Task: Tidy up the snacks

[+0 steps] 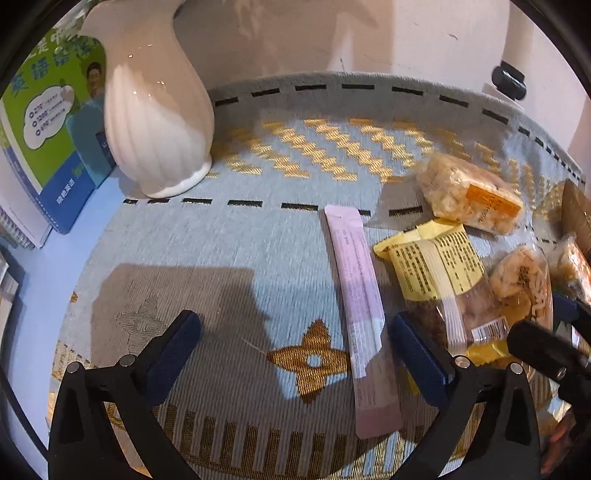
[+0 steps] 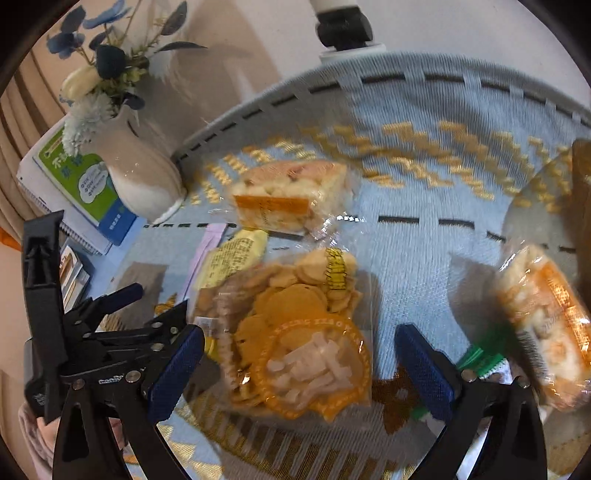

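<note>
A long pink snack stick [image 1: 360,306] lies on the patterned blue and gold cloth [image 1: 236,240], between my left gripper's [image 1: 295,347] open fingers, close to the right one. Right of it lie a yellow packet [image 1: 436,258], a clear bag of round crackers [image 1: 517,291] and a wrapped puffed-rice cake [image 1: 469,192]. My right gripper [image 2: 299,358] is open over the cracker bag [image 2: 295,332], its fingers either side of it. The rice cake [image 2: 291,199] lies behind, the yellow packet [image 2: 236,258] to the left. Another wrapped cake [image 2: 546,325] lies at the right.
A white ribbed vase [image 1: 155,122] with blue flowers [image 2: 107,59] stands at the cloth's back left corner, beside a green and blue book [image 1: 51,122]. A brown object [image 1: 578,214] sits at the far right. A wall and a black mount [image 2: 343,26] are behind.
</note>
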A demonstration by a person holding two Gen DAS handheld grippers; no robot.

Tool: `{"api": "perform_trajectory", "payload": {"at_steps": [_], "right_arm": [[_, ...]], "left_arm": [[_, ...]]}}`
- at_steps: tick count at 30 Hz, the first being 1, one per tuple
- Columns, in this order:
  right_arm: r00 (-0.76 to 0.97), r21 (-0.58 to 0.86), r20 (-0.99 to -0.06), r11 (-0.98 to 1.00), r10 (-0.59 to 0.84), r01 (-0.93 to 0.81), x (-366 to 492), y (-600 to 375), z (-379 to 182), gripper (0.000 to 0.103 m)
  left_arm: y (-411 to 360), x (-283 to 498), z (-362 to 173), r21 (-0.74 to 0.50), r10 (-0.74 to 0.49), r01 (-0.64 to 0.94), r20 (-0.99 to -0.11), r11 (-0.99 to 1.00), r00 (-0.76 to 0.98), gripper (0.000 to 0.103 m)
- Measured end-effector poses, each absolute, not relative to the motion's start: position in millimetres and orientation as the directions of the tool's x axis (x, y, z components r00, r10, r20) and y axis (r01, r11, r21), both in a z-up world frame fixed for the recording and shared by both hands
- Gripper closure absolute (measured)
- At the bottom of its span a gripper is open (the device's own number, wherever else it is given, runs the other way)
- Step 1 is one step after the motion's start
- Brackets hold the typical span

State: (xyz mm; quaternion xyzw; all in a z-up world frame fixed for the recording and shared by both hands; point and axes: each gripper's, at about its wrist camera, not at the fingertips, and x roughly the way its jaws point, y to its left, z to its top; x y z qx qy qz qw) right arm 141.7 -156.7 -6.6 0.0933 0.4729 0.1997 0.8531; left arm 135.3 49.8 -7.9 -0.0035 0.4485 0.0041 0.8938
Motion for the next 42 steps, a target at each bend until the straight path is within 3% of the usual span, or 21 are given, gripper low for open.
{"api": "perform_trajectory", "payload": {"at_steps": [13,21,42], "right_arm": [[0.510,0.258,-0.776,0.924,0.371,-0.281,137,-145,-10,0.000],[0.512,0.077,-0.829,0.952,0.226,-0.296,135,-120,-14,0.000],[0.512,0.089,-0.826,0.951,0.236,-0.295,138,-122,-15,0.000]], "left_arm": [[49,136,-8,-0.002,0.008,-0.016,-0.802,1.000,0.597,0.000],[49,136,-8,-0.001,0.011,-0.020,-0.807,1.000,0.591,0.000],[49,135,-8,0.000,0.012,-0.020,-0.808,1.000,0.589,0.000]]}}
